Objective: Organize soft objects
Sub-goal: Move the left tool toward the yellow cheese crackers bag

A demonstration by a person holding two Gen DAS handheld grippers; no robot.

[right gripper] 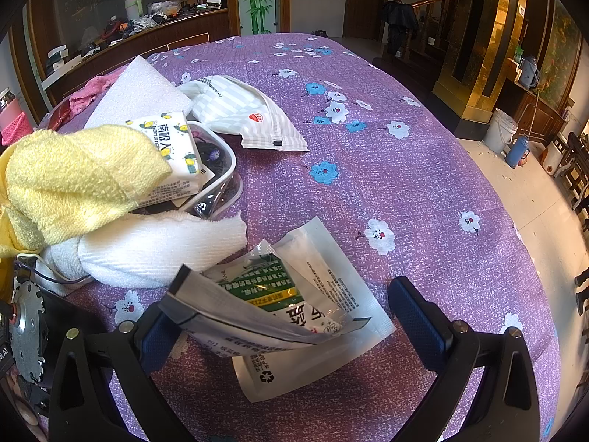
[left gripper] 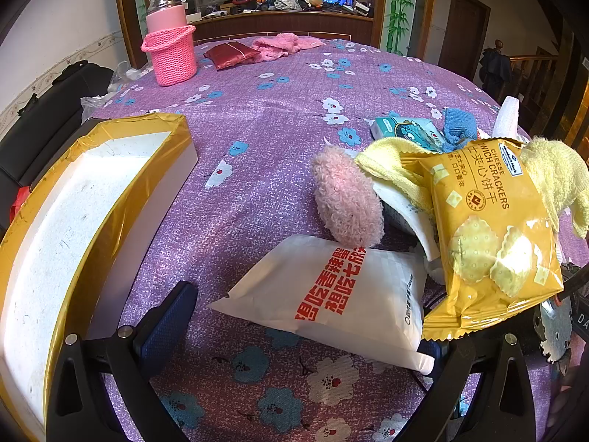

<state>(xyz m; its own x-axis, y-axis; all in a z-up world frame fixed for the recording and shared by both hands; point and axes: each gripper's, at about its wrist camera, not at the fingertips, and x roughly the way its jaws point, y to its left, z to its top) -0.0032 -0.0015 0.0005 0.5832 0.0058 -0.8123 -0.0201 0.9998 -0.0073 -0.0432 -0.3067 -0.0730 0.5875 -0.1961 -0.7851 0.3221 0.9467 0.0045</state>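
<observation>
Left gripper (left gripper: pixel 313 316) stands wide open, its blue pads well apart, and a white snack packet with red lettering (left gripper: pixel 338 294) lies flat on the purple floral tablecloth (left gripper: pixel 257 140) between them; the right pad sits at the packet's near corner, though whether it touches is hard to tell. Nothing is clamped.

Just beyond the white packet, a fuzzy pink plush piece (left gripper: pixel 348 199) leans against the pile. Right of it, a yellow cheese-cracker packet (left gripper: pixel 493 243) stands tilted, propped on the heap, with a yellow towel (left gripper: pixel 552 176) draped behind it. Further back from the packet lie a teal tissue pack (left gripper: pixel 405 129) and a blue cloth (left gripper: pixel 458 127).

Left of the white packet sits a white box with gold-taped rim (left gripper: pixel 110 136), its visible floor bare. Far behind it, a pink knitted basket (left gripper: pixel 171 55) holds a pink bottle (left gripper: pixel 165 9) upright.

Right gripper (right gripper: pixel 294 313) is also spread wide, not closed on anything. A green-and-white sachet (right gripper: pixel 279 294) lies between the pads, its silvery edge lifted against the left pad, on top of a flat white pouch (right gripper: pixel 320 361).

Beyond the sachet: a rolled white towel (right gripper: pixel 154 250), then a clear plastic container (right gripper: pixel 224 180) with a lemon-print tissue pack (right gripper: pixel 176 147) resting in it, half covered by the yellow towel. A grey-striped packet (right gripper: pixel 243 110) lies just past the container.
</observation>
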